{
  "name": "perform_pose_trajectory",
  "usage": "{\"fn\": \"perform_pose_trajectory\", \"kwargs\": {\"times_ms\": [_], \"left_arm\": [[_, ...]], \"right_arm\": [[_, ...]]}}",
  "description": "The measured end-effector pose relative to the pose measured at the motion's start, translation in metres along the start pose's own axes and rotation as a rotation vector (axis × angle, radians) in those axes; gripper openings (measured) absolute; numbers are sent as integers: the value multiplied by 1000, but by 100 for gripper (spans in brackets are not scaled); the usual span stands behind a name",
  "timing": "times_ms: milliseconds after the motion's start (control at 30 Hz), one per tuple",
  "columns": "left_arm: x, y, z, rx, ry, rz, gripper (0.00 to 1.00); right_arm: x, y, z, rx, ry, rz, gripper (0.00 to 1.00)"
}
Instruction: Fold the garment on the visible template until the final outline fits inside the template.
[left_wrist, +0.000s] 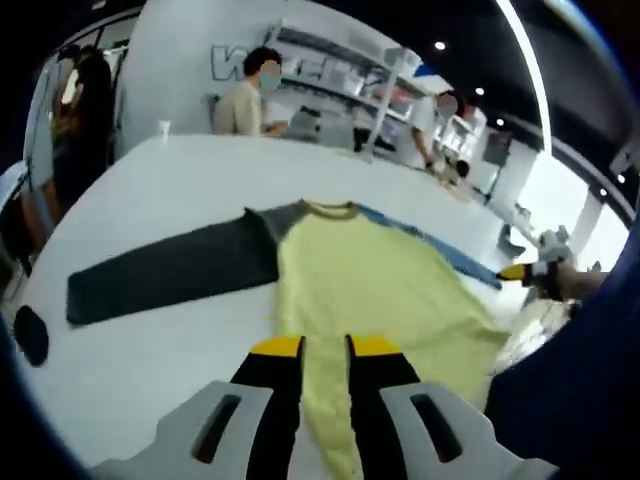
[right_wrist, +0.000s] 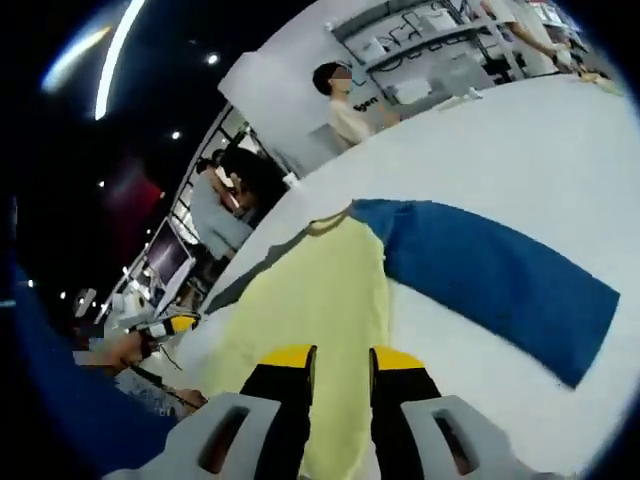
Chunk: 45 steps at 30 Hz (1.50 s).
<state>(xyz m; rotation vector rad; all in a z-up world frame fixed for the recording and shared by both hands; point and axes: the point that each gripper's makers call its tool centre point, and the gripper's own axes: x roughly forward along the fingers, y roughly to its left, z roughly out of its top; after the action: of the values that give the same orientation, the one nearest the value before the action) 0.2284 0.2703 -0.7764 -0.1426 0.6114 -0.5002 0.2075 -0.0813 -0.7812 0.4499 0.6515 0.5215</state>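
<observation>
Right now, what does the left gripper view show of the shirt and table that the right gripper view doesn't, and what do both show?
Left gripper view: the dark grey sleeve laid out flat to its cuff, and a small black object on the table near it.

Right gripper view: the blue sleeve spread out to its cuff.

Both: the yellow shirt body with its collar, lying on the white table, each view's own yellow-tipped fingers over the yellow fabric, and people standing beyond the table.
</observation>
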Motion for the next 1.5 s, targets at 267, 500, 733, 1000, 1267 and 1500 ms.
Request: {"fn": "perform_pose_trajectory", "kwargs": {"times_ms": [267, 500, 733, 1000, 1267, 1500], "left_arm": [[75, 8, 63, 104, -53, -6, 18], [136, 31, 105, 214, -38, -18, 20], [160, 52, 116, 229, -27, -19, 18], [203, 80, 123, 291, 7, -19, 18], [236, 81, 123, 359, 70, -73, 19], [243, 82, 119, 387, 93, -124, 18]], "right_arm": [[83, -4, 62, -192, -69, -15, 17], [138, -24, 106, -259, -84, -42, 17], [161, -42, 118, -363, -21, -61, 15], [194, -69, 139, -433, 2, -91, 14], [234, -78, 144, -504, 79, -46, 15], [240, -86, 145, -520, 112, -32, 14]]}}
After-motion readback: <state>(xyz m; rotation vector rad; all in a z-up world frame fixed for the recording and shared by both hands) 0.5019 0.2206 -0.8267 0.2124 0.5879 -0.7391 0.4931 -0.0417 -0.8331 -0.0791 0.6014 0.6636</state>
